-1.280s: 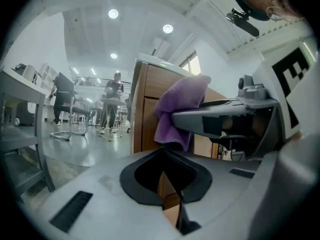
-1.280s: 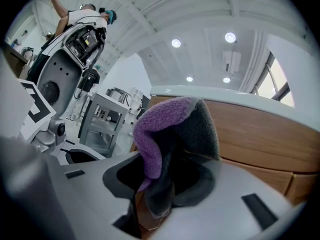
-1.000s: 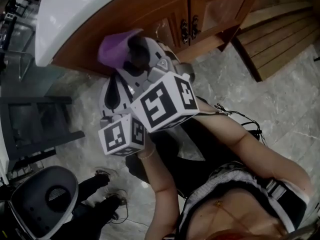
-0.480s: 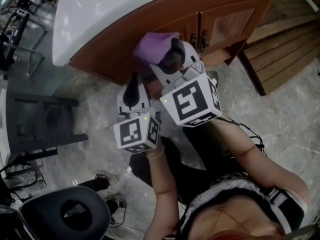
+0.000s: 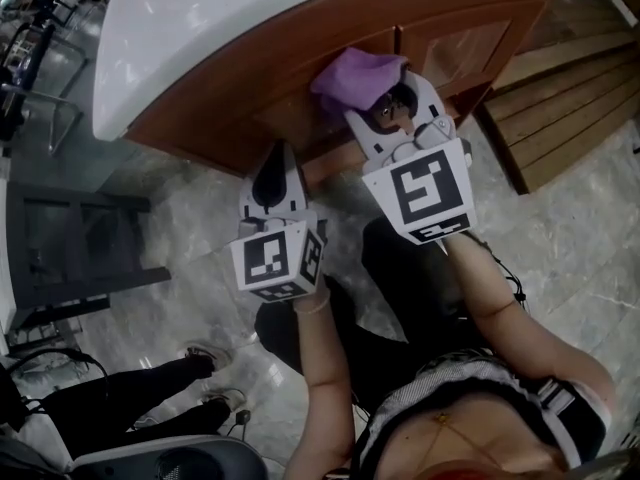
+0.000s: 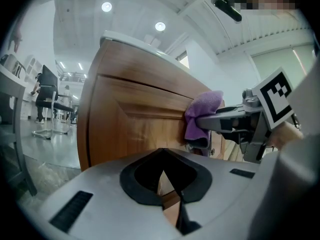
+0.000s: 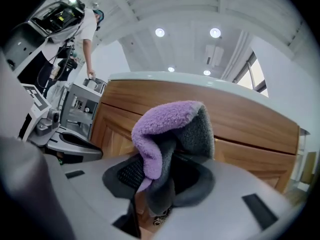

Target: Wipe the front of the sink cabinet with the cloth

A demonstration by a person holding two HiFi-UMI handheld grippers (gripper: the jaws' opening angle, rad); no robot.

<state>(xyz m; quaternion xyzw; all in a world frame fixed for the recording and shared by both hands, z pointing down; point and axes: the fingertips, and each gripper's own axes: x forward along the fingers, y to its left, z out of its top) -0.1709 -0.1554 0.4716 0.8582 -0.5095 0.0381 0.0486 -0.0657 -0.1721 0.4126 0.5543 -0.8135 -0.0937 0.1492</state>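
The purple and grey cloth (image 5: 355, 76) is pressed against the wooden front of the sink cabinet (image 5: 250, 98), just under the white countertop (image 5: 200, 28). My right gripper (image 5: 388, 108) is shut on the cloth. In the right gripper view the cloth (image 7: 167, 131) bulges out of the jaws in front of the cabinet panel (image 7: 245, 119). My left gripper (image 5: 277, 158) hangs lower left of it, shut and holding nothing, close to the cabinet's lower edge. The left gripper view shows the cabinet door (image 6: 130, 129), the cloth (image 6: 202, 111) and the right gripper (image 6: 227, 121) at the right.
Wooden slatted steps (image 5: 565, 68) lie to the cabinet's right. A dark metal rack (image 5: 75, 253) stands at the left on the marble floor (image 5: 560, 218). Another person's legs and shoes (image 5: 190, 383) and an office chair (image 5: 170, 460) are at the lower left.
My right gripper has carried the cloth rightward along the cabinet front. The left gripper has shifted slightly right below it. The office chair has slid down out of the view.
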